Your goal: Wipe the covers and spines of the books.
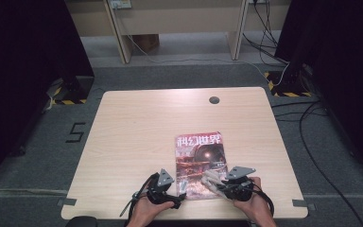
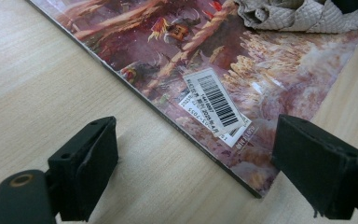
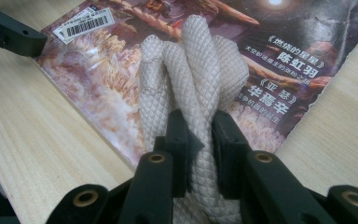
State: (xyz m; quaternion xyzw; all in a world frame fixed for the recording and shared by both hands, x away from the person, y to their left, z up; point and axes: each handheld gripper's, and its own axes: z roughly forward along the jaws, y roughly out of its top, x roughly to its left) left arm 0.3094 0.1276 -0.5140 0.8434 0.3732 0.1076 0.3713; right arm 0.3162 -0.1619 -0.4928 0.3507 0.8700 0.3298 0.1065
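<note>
A magazine (image 1: 200,161) with a reddish cover lies on the table near its front edge. My right gripper (image 3: 199,131) is shut on a bundle of thick white braided rope (image 3: 191,70), held over the magazine's (image 3: 121,98) near right corner. In the high view the rope (image 1: 211,179) rests on the cover beside the right gripper (image 1: 221,185). My left gripper (image 2: 193,149) stands open, its jaws straddling the magazine's (image 2: 177,51) near left corner by the barcode label (image 2: 216,100). It shows at the magazine's left in the high view as the left gripper (image 1: 179,188).
The wooden table (image 1: 137,137) has a cable hole (image 1: 214,100) at its back. Floor cables (image 1: 312,123) run to the right of the table. Wooden furniture legs (image 1: 120,33) stand behind it.
</note>
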